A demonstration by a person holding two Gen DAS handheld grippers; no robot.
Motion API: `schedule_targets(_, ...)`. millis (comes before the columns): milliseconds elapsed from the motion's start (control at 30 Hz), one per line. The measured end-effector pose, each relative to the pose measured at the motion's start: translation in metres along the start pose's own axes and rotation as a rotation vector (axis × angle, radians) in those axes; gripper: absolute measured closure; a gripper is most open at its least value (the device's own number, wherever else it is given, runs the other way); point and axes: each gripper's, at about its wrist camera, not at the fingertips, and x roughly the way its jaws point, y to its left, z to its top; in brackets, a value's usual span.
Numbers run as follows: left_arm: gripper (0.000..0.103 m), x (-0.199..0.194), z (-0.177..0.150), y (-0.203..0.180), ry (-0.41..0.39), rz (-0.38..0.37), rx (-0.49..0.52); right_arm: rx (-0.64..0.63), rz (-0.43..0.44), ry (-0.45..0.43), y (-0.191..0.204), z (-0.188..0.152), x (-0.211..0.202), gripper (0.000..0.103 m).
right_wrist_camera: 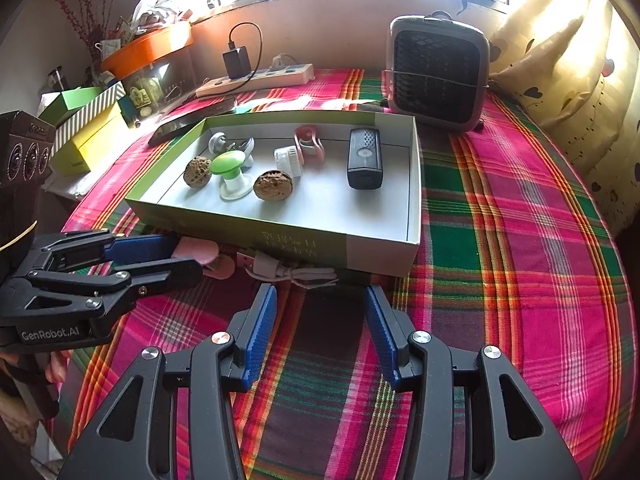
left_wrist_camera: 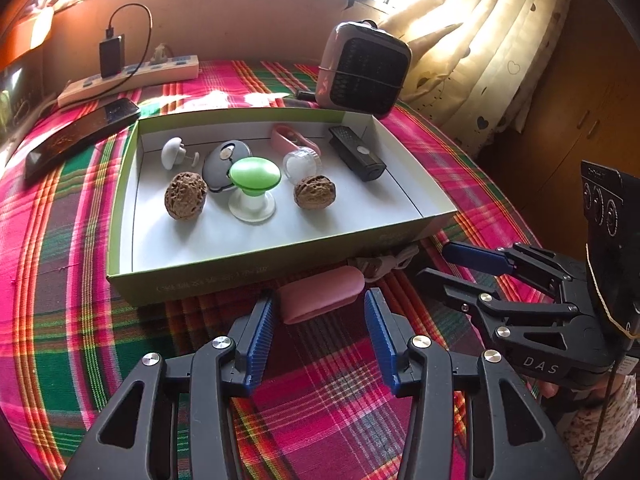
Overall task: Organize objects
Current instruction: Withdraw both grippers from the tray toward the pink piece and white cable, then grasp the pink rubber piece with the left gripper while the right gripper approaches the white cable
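Two handheld grippers work over a table covered with a pink, green and red plaid cloth (right_wrist_camera: 520,240). Left gripper (left_wrist_camera: 320,312): blue-padded jaws spread, flanking a soft pink oblong pouch (left_wrist_camera: 320,296) that lies on the cloth just in front of the box's near wall. Left pad sits at the pouch's left end; contact cannot be confirmed. Right pad stands clear of its right end. Pouch not pinched.

Right gripper (right_wrist_camera: 320,304): jaws spread, nothing between them, only cloth below. Just ahead of its tips lies a bundled pale pink-grey cable (right_wrist_camera: 288,270), resting against the box's front wall, beside the pouch.

Shallow green cardboard box with white interior (left_wrist_camera: 192,280) holds:
- two wrinkled brown walnuts (left_wrist_camera: 186,196), well apart
- green-capped mushroom-shaped knob on a white base (left_wrist_camera: 254,188), upright, between the walnuts
- small white mushroom-shaped knob (left_wrist_camera: 173,153), tipped over
- dark grey round disc (left_wrist_camera: 218,164), behind the green knob
- clear round plastic jar (left_wrist_camera: 301,163), on its side
- pink clip-like loop (left_wrist_camera: 294,139), near the back wall
- black rectangular device (left_wrist_camera: 356,154), at the right

Behind the box: pink-framed small heater with dark grille (left_wrist_camera: 362,68), white power strip with a black charger (left_wrist_camera: 128,76), dark smartphone (left_wrist_camera: 80,136).
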Motion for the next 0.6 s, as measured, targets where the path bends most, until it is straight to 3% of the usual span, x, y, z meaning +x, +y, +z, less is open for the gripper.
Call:
schedule_targets(133,0.059,-0.002,-0.006,-0.011,0.019,-0.034,0.048,0.004,-0.003,0.001,-0.001,-0.001,0.0,0.056)
schedule_targets(300,0.059,-0.006,-0.003,-0.015,-0.015,0.052,0.117,0.012,-0.006,0.003,-0.003,-0.003,-0.001,0.056)
schedule_targets(600,0.058,0.006,0.006,-0.019,0.007,0.053,0.186,0.01,-0.005,0.009,-0.003,-0.003,0.0,0.056)
